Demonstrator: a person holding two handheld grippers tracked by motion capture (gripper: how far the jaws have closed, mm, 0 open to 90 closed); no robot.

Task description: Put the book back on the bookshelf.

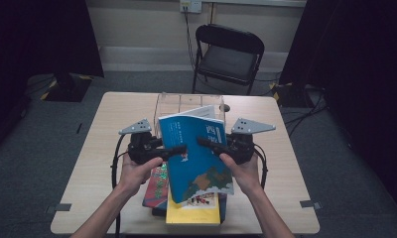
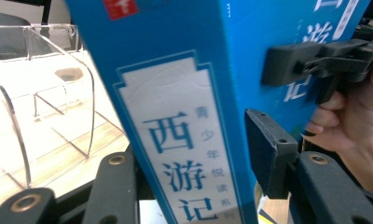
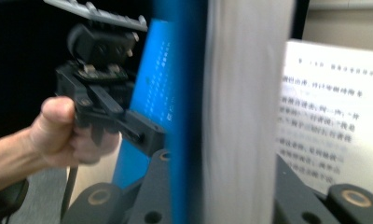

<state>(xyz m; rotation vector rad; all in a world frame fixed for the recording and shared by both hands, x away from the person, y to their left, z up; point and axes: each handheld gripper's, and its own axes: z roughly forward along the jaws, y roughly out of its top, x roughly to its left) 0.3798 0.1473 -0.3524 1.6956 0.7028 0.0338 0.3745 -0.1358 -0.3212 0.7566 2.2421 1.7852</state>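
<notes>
Nearest the person, a yellow book (image 1: 193, 213) and a red-and-green book (image 1: 157, 186) lie stacked on the desk (image 1: 97, 148). Above them the blue book (image 1: 199, 153) is held up off the pile, tilted. The left gripper (image 1: 179, 149) is clamped on its spine edge, and the right gripper (image 1: 205, 143) is closed on its pages. Behind stands a clear acrylic rack (image 1: 186, 101).

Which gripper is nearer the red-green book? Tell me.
Left. The left gripper hangs just above the red-green book; the right gripper, clamped on the blue book, is farther off.
</notes>
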